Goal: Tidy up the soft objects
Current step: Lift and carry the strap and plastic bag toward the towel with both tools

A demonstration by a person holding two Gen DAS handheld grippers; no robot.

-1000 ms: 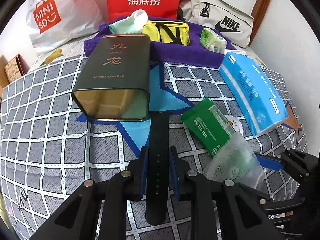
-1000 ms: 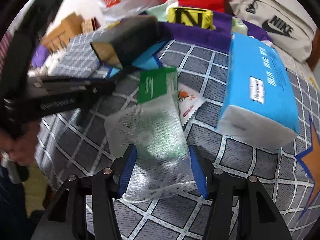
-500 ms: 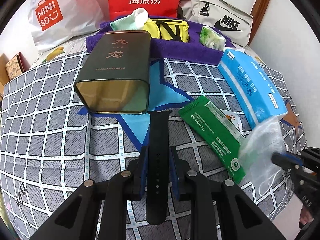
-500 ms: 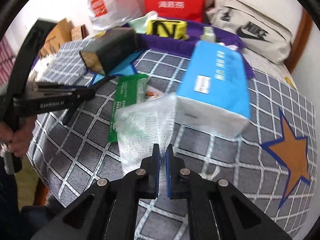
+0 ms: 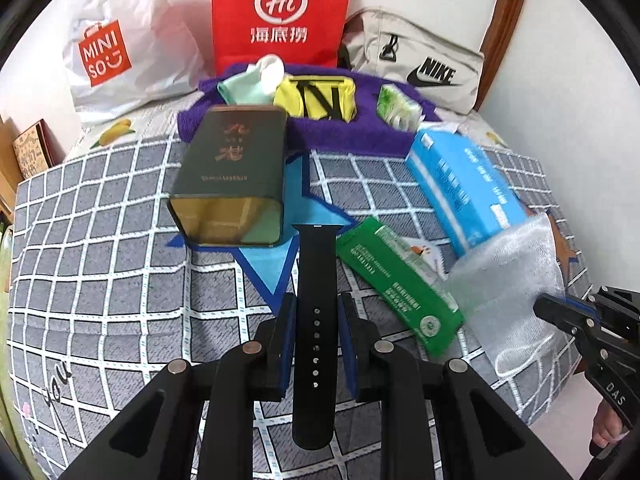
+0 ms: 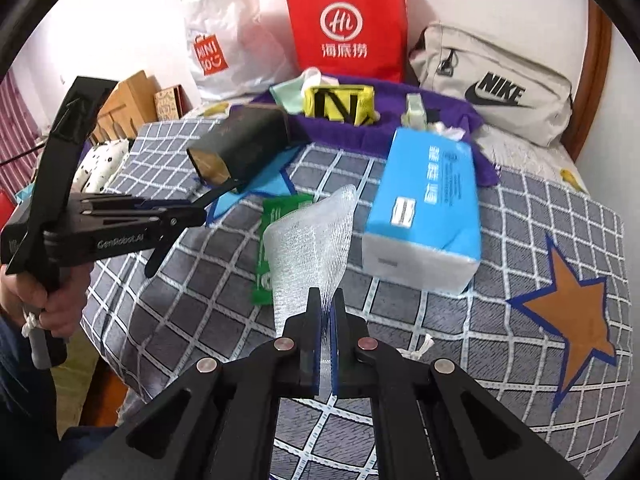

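Holding a black strap [image 5: 313,312], the left gripper [image 5: 314,334] fingers squeeze it; the right gripper [image 6: 328,320] fingers pinch a white mesh bag [image 6: 312,240] above the bed [image 6: 520,344]

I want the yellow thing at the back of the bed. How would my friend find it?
Look at the red paper bag standing against the wall. In front of it lies a purple towel, and the yellow pouch sits in its middle. It's the only bright yellow thing, with black straps.

Open checked bedspread [image 5: 100,280] left of tin [image 5: 232,184]; tissue pack [image 6: 428,216] rightward.
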